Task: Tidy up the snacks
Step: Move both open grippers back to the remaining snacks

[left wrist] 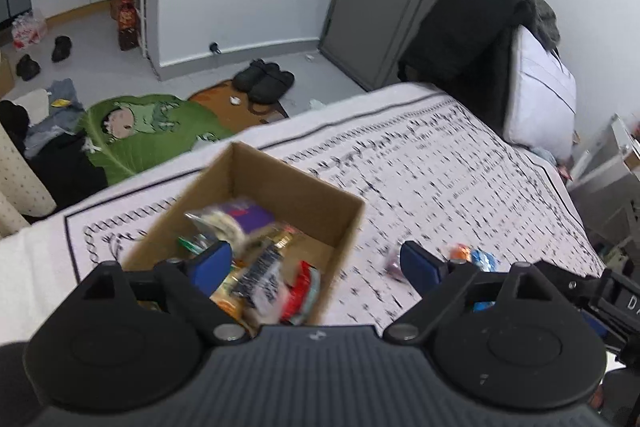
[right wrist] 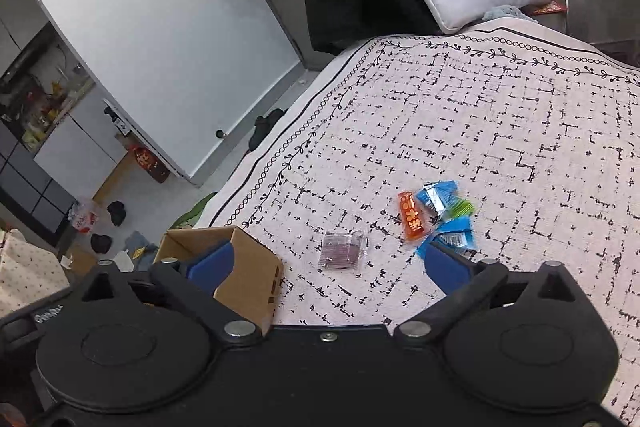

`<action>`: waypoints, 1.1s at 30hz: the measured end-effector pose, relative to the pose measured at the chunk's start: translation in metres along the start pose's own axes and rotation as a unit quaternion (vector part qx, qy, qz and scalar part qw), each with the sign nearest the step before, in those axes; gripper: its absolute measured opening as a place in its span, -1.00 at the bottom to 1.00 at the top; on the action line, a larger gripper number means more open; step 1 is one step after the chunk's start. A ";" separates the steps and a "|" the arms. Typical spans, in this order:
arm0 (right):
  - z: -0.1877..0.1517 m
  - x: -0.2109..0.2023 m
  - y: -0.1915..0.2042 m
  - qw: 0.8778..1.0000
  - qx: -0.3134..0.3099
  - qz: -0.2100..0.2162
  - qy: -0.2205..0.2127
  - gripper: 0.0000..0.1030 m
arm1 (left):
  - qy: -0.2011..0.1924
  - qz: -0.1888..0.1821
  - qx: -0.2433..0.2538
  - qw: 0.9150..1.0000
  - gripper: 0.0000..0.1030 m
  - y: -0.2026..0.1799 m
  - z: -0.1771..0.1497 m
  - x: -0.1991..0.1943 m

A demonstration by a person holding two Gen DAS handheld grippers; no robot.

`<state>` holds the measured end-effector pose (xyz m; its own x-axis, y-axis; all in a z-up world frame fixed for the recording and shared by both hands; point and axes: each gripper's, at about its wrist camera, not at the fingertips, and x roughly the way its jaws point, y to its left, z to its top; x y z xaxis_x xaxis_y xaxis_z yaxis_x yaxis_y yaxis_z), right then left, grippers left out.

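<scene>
Hovering over a bed cover (right wrist: 480, 115), both tongs spread wide, nothing between: left gripper (left wrist: 316, 263) above cardboard box (left wrist: 304, 203) full of snack packets (left wrist: 264, 267); right gripper (right wrist: 328, 267) near purple packet (right wrist: 343, 250), orange packet (right wrist: 412, 221), blue packets (right wrist: 440, 197) lying loose beside box.

Both cameras sit just behind their own blue fingers and look steeply down and forward across the bed (right wrist: 500, 115). The left wrist view hangs close over the open cardboard box (left wrist: 256, 183), facing the door and floor beyond. The right wrist view looks toward the pillow. Both share the box (right wrist: 256, 267), the patterned bedspread and the loose snack packets (right wrist: 436, 215).
</scene>
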<state>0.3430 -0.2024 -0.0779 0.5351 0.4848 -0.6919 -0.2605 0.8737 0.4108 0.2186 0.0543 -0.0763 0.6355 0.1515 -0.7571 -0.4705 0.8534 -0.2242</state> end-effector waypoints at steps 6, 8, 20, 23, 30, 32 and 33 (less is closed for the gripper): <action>0.009 -0.014 -0.016 1.000 0.013 0.020 0.000 1.00 | -0.002 -0.009 0.016 1.000 0.76 -0.022 -0.006 -0.004; 0.012 -0.017 -0.023 1.000 0.017 0.022 -0.001 1.00 | -0.003 -0.012 0.022 1.000 0.76 -0.031 -0.006 -0.005; 0.024 -0.033 -0.079 0.996 0.081 0.011 -0.025 1.00 | -0.015 -0.038 0.036 0.999 0.76 -0.073 -0.008 -0.003; 0.024 -0.029 -0.093 0.994 0.105 0.015 -0.021 1.00 | -0.014 -0.045 0.034 0.998 0.76 -0.081 -0.011 0.003; 0.019 -0.012 -0.105 0.992 0.129 0.009 -0.004 0.87 | -0.016 -0.042 0.028 0.999 0.73 -0.092 -0.018 0.023; 0.018 -0.009 -0.107 0.990 0.139 0.009 -0.002 0.82 | -0.008 -0.044 0.027 0.999 0.71 -0.095 -0.020 0.032; 0.017 -0.007 -0.108 0.990 0.144 0.007 -0.001 0.80 | -0.004 -0.045 0.025 0.999 0.71 -0.096 -0.021 0.038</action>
<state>0.3812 -0.3012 -0.1075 0.5351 0.4965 -0.6835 -0.0280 0.8191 0.5730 0.2749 -0.0321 -0.0963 0.6784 0.0772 -0.7306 -0.3800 0.8880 -0.2590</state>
